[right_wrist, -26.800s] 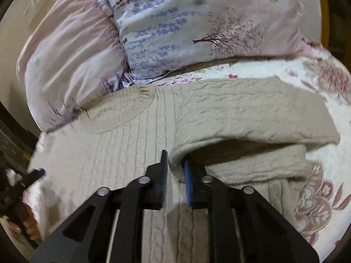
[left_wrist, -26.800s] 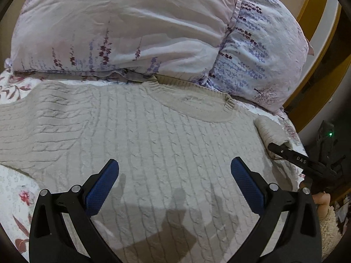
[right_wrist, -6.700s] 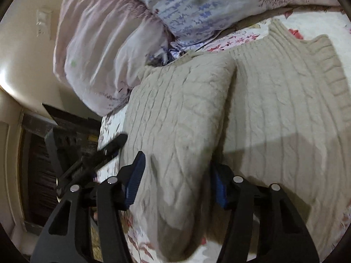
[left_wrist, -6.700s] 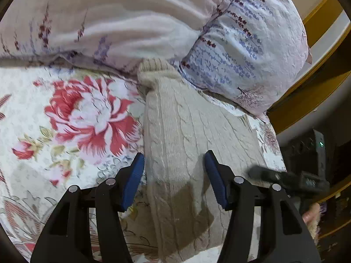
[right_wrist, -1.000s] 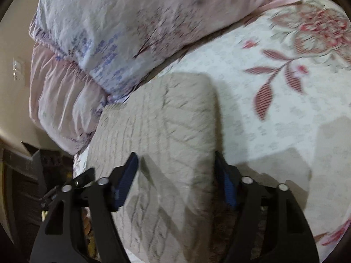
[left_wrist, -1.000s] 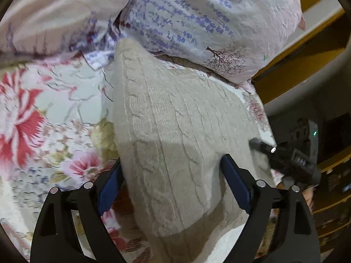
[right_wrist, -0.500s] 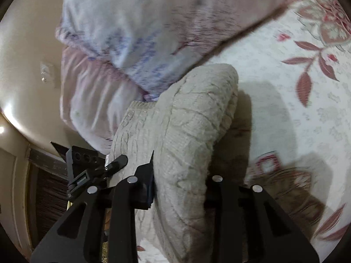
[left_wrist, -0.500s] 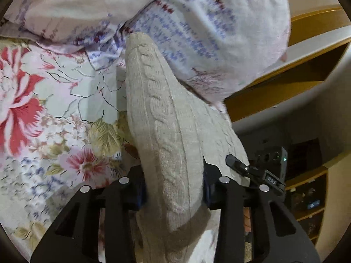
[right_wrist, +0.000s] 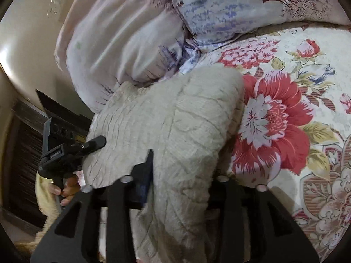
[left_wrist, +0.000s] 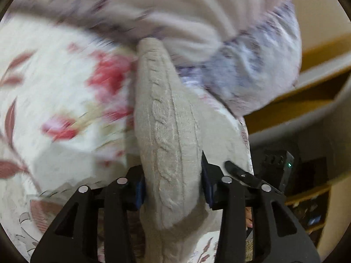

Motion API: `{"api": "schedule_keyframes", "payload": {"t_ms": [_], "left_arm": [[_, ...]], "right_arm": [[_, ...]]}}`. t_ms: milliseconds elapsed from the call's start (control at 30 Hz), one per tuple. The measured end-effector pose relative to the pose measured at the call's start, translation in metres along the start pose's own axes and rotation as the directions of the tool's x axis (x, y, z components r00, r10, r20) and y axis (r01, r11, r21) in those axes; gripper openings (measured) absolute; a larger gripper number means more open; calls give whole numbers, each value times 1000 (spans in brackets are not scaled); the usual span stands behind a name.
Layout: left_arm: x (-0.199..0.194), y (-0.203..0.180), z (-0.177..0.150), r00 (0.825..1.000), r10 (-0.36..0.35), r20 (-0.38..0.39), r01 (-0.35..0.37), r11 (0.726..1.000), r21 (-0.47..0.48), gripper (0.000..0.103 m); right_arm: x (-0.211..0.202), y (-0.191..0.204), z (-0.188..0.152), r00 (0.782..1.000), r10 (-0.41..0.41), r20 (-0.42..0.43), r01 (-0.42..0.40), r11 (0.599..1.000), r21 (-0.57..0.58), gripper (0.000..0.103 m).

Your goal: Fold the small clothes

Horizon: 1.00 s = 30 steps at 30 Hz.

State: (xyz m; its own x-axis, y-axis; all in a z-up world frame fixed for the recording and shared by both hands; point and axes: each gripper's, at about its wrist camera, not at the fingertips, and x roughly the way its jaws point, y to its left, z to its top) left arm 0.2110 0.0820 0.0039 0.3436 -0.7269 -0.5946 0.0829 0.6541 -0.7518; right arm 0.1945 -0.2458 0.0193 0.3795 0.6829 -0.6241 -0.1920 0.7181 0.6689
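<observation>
A beige cable-knit sweater (left_wrist: 169,131), folded into a thick bundle, is held off the bed by both grippers. My left gripper (left_wrist: 173,184) is shut on one side of the bundle, its blue pads pressed into the knit. My right gripper (right_wrist: 182,175) is shut on the other side of the same sweater (right_wrist: 175,118). The left gripper also shows in the right wrist view (right_wrist: 92,144) at the bundle's left edge. The right gripper shows in the left wrist view (left_wrist: 239,173) at the bundle's right edge. The left wrist view is blurred.
A flowered bedsheet (right_wrist: 285,114) covers the bed below the bundle. Two pillows (right_wrist: 140,35) lie against the wall behind it. A wooden bed frame (left_wrist: 307,100) and dark furniture (right_wrist: 24,144) stand beside the bed.
Both grippers stay shut on the folded sweater. The bundle has moved over the bed, and the views have swung; more of the flowered sheet shows to the right.
</observation>
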Motion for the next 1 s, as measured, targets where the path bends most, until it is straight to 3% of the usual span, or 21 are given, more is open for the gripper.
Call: {"api": "schedule_keyframes", "payload": {"t_ms": [100, 300, 333, 433, 533, 567, 600, 667, 733, 800, 900, 1000], "left_arm": [[-8, 3, -4, 1000, -10, 26, 10, 1000, 3, 48], [-8, -9, -6, 996, 72, 58, -77, 993, 88, 52], [-8, -6, -7, 995, 82, 63, -88, 992, 93, 53], [-6, -6, -8, 990, 122, 76, -130, 985, 114, 55], [-3, -10, -10, 980, 175, 91, -187, 970, 154, 62], [-2, -10, -10, 979, 180, 90, -193, 968, 158, 63], [-1, -10, -11, 980, 181, 86, -193, 968, 162, 64], [1, -11, -11, 979, 186, 89, -198, 966, 166, 64], [-3, -16, -14, 976, 192, 101, -208, 962, 176, 64], [-10, -21, -20, 975, 195, 109, -213, 958, 193, 63], [-18, -26, -32, 975, 189, 116, -210, 954, 214, 64], [-27, -29, -46, 976, 183, 117, -206, 951, 231, 64]], "right_arm": [[-11, -6, 2, 1000, 13, 17, -13, 999, 39, 48], [-28, -22, 6, 997, -9, 73, 2, 996, 86, 48], [-27, -20, 7, 996, -28, 81, 22, 997, 74, 39], [-30, 7, 6, 974, -136, 183, 155, 983, -93, 25], [-26, 32, -2, 932, -243, 270, 308, 922, -233, 19], [-19, 33, -3, 915, -310, 258, 373, 893, -250, 18], [-17, 28, -5, 911, -337, 237, 391, 889, -240, 18], [-14, 12, -2, 923, -331, 194, 364, 916, -167, 25], [-22, 8, -2, 924, -334, 185, 359, 925, -126, 38], [-31, 15, -10, 909, -350, 225, 386, 912, -138, 41], [-53, 31, -30, 866, -363, 343, 437, 883, -169, 42], [-70, 49, -50, 864, -305, 400, 415, 881, -227, 42]]}}
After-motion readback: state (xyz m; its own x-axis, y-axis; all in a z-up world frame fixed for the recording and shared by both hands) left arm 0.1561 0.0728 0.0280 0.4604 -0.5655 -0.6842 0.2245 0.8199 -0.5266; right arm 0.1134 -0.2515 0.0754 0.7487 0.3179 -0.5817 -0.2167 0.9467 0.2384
